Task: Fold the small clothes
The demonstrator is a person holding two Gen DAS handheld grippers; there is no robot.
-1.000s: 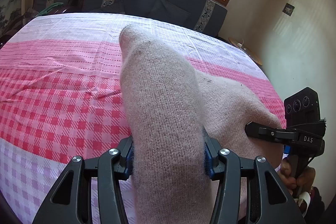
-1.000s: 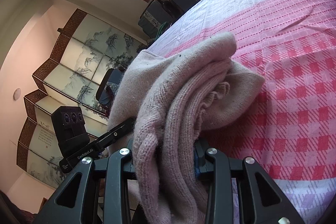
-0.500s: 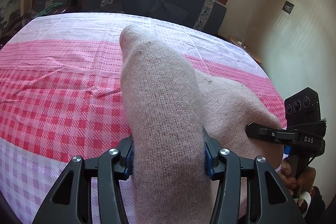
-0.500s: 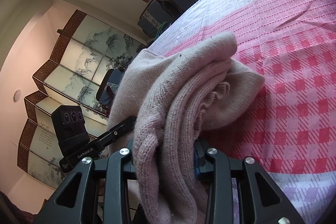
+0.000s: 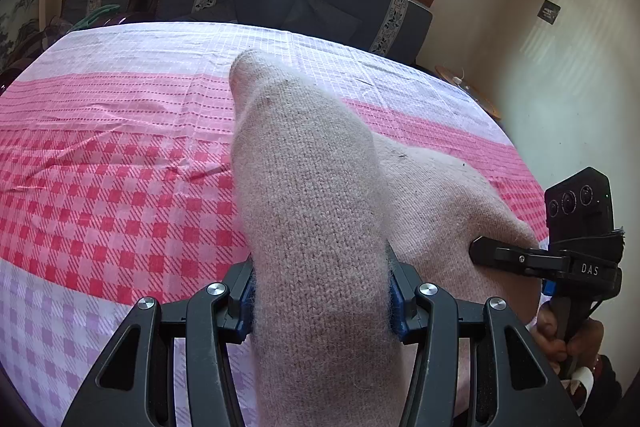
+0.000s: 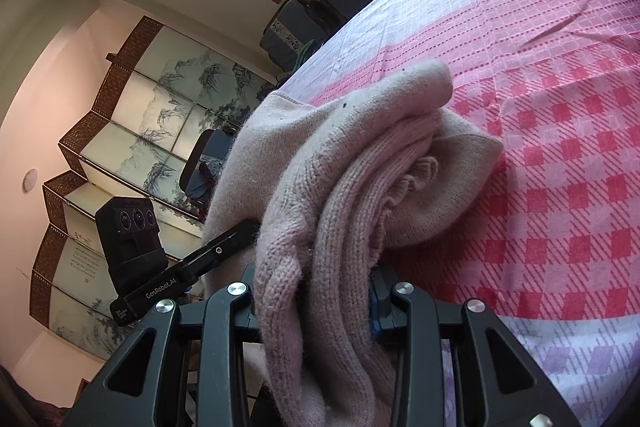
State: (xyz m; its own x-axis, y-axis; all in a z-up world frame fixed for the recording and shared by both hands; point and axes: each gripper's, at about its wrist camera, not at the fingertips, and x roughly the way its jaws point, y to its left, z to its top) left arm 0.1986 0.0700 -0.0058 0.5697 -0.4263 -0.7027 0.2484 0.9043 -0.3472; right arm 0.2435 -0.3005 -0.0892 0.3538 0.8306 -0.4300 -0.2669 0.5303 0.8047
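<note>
Both tongs, left [image 5: 320, 303] and right [image 6: 316, 311], pinch bunched near edges of the pink knit [image 5: 312, 195], holding it over the checked worktop [image 5: 100, 187], probably to spread it flat for folding.

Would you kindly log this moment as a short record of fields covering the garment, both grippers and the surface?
garment: pink knit sweater, bunched, partly lifted
left gripper: shut on a smooth fold of the sweater
right gripper: shut on several gathered layers, ribbed edge showing
surface: pink checked cloth, wrinkled, garment's far end resting on it
fold state: not yet flat or squared
</note>
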